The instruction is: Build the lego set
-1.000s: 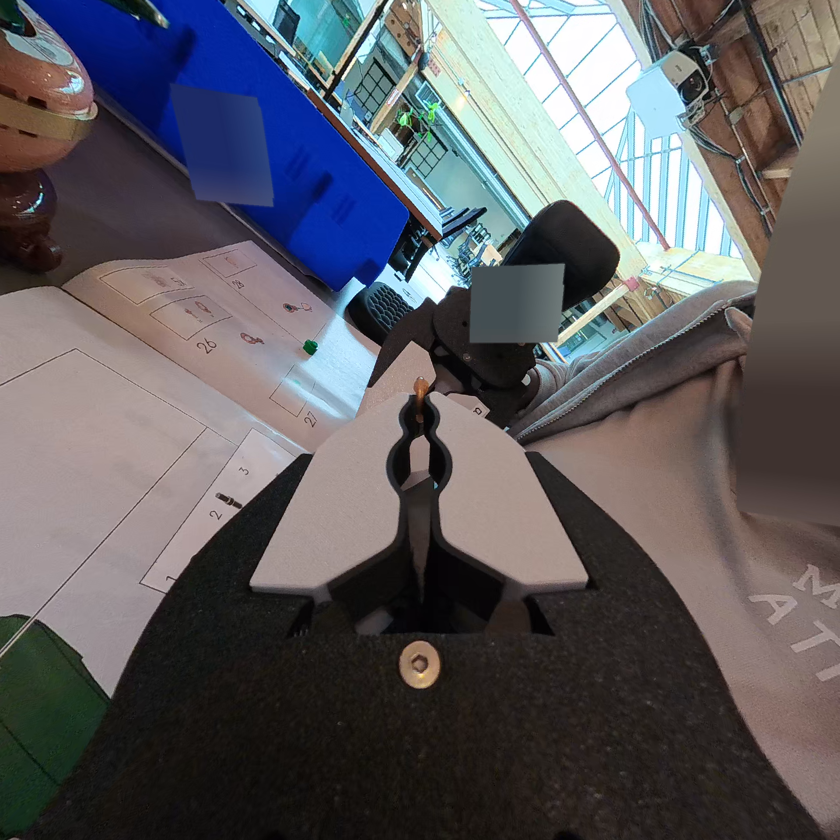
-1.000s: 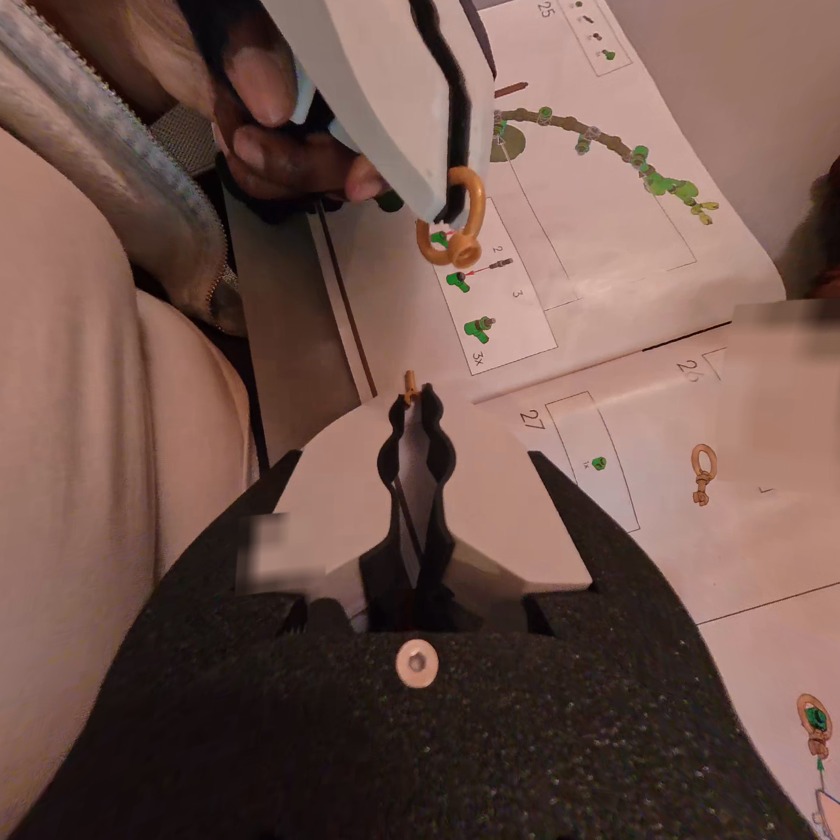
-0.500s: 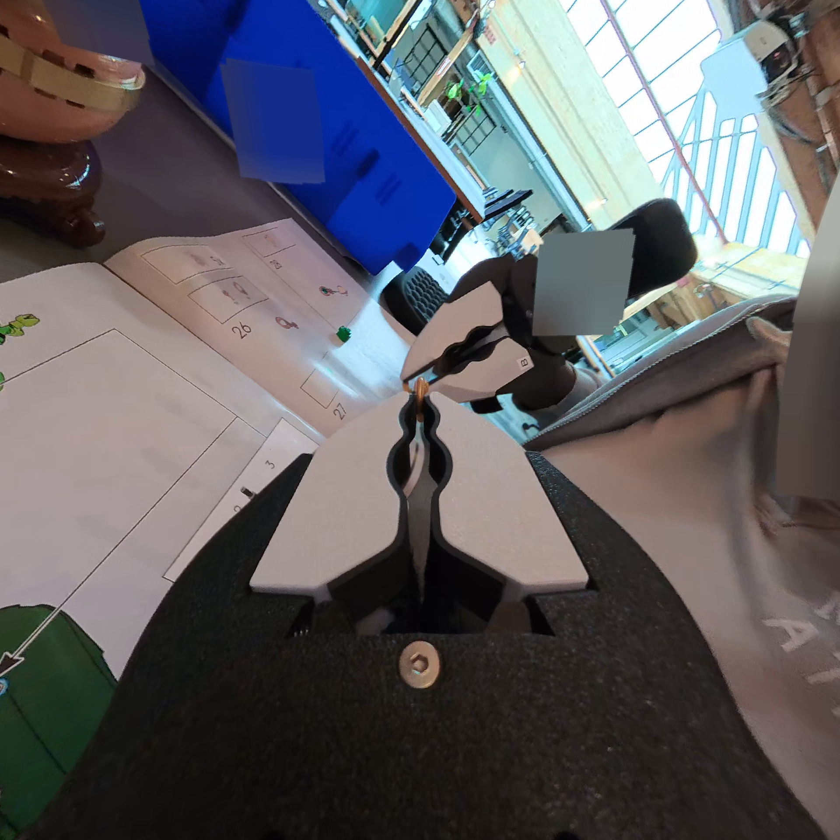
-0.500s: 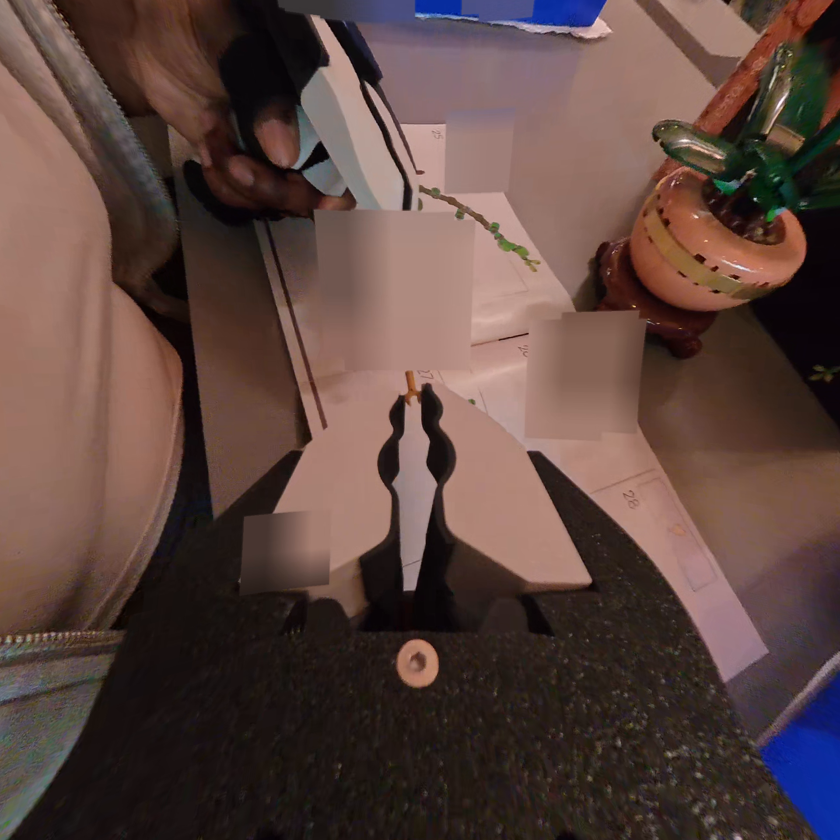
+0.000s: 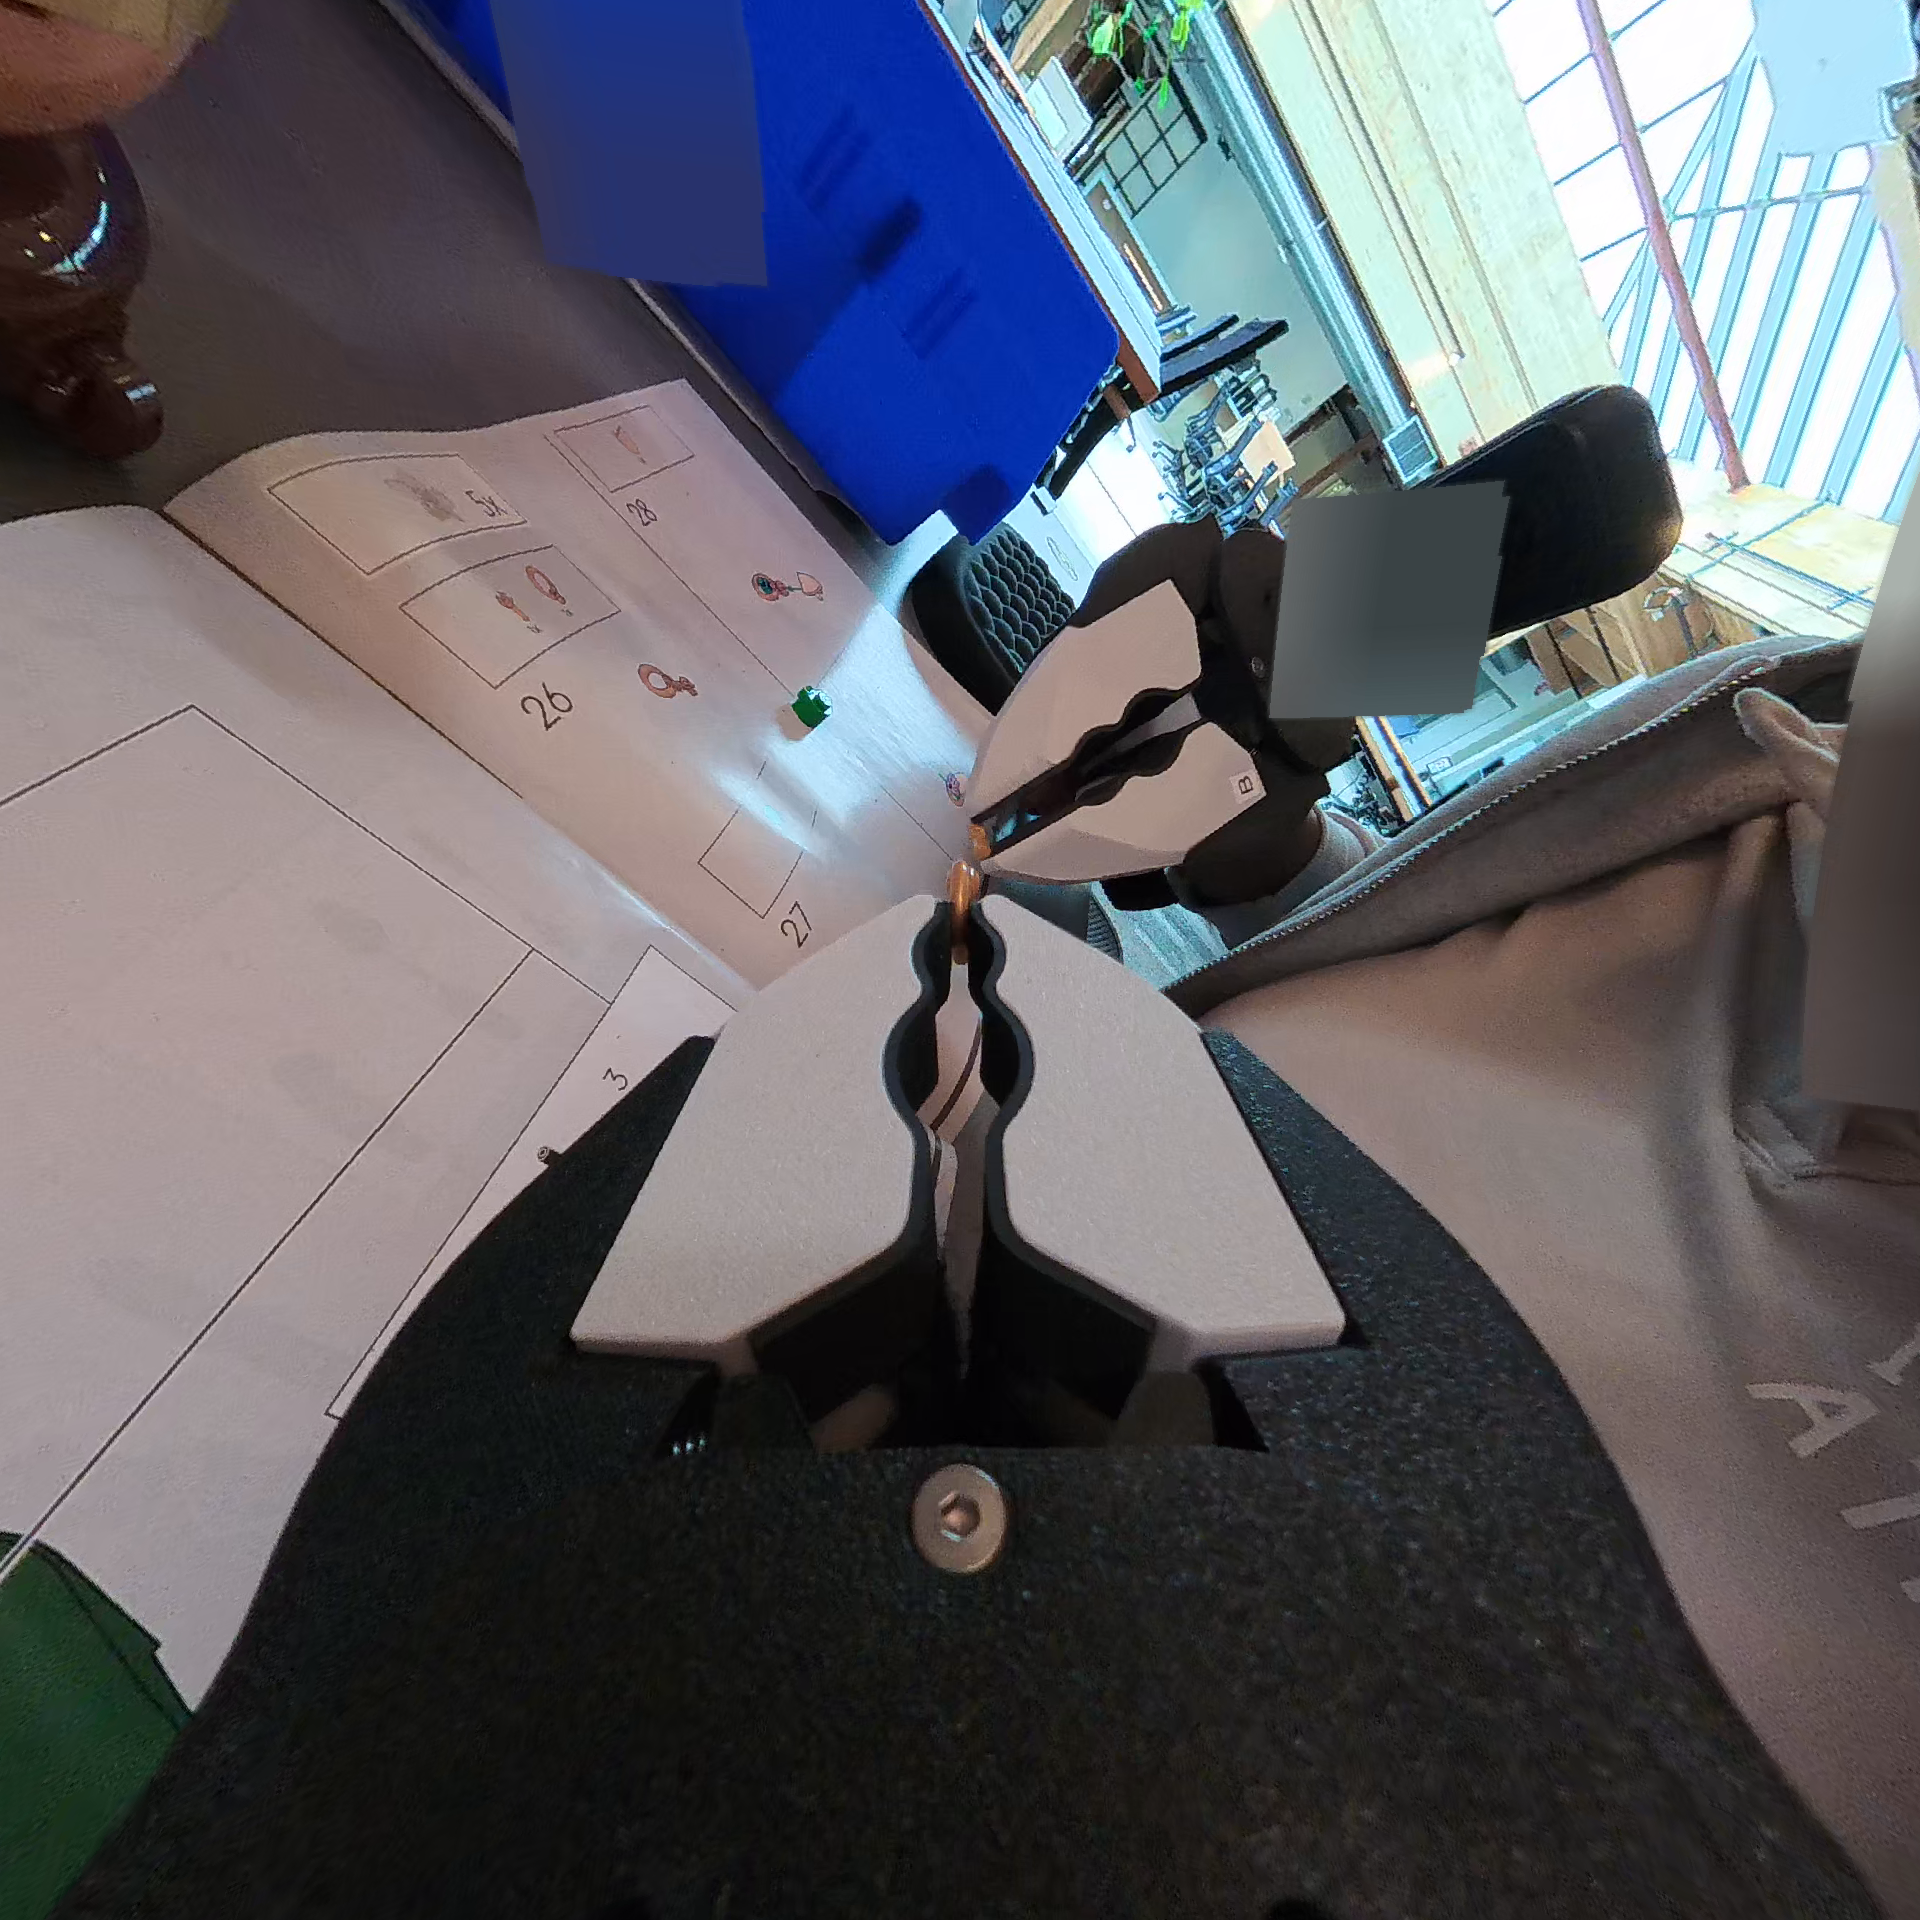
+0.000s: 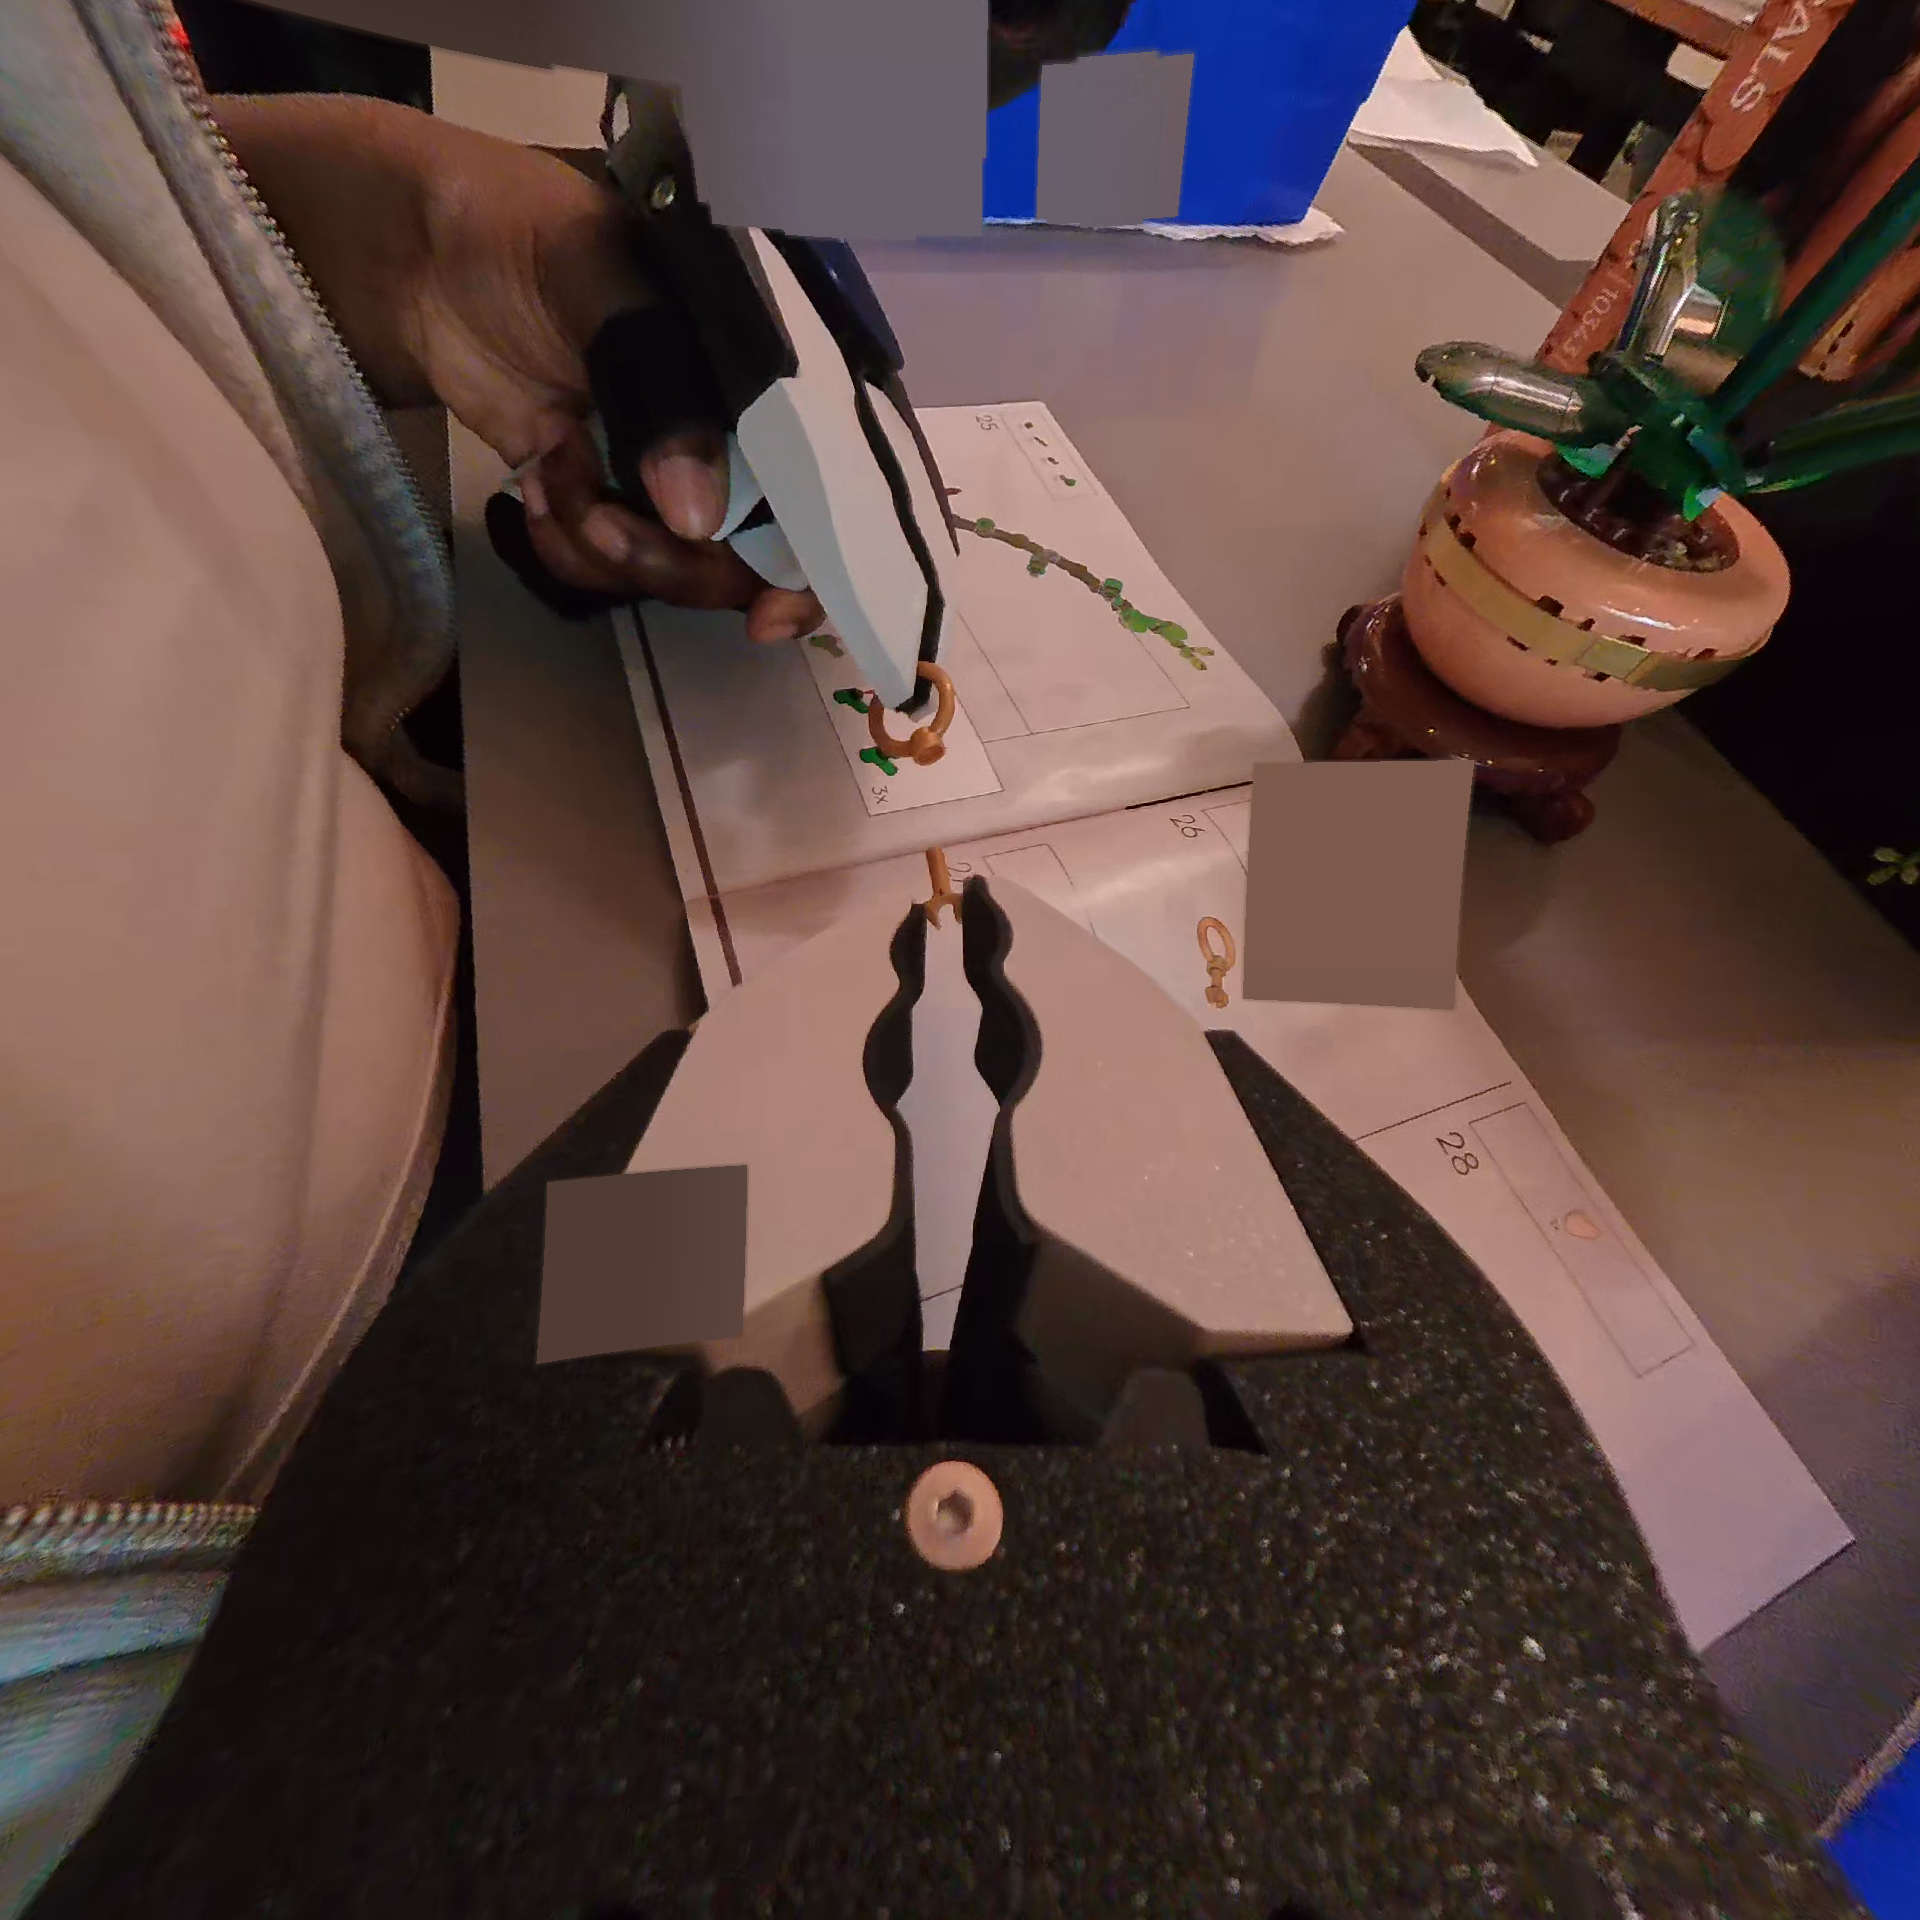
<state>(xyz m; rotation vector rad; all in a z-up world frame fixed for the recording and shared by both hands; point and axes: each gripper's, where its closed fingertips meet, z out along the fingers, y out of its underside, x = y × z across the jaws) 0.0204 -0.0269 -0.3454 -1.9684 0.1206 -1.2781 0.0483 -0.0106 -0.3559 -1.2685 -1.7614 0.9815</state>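
- The left hand-held gripper pinched a tan ring piece at its fingertips, above the open instruction booklet on the desk.
- The right hand-held gripper clamped a tan forked stem.
- Both pieces looked tiny, light, stiff and slick; an edge grip seemed safest.

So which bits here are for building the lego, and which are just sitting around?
For the job:
- tan ring piece, pinched by the left gripper
- tiny tan stem piece, pinched by the right gripper
- open instruction booklet
- small green piece lying on the page

Just lying about:
- finished potted plant model
- blue bin
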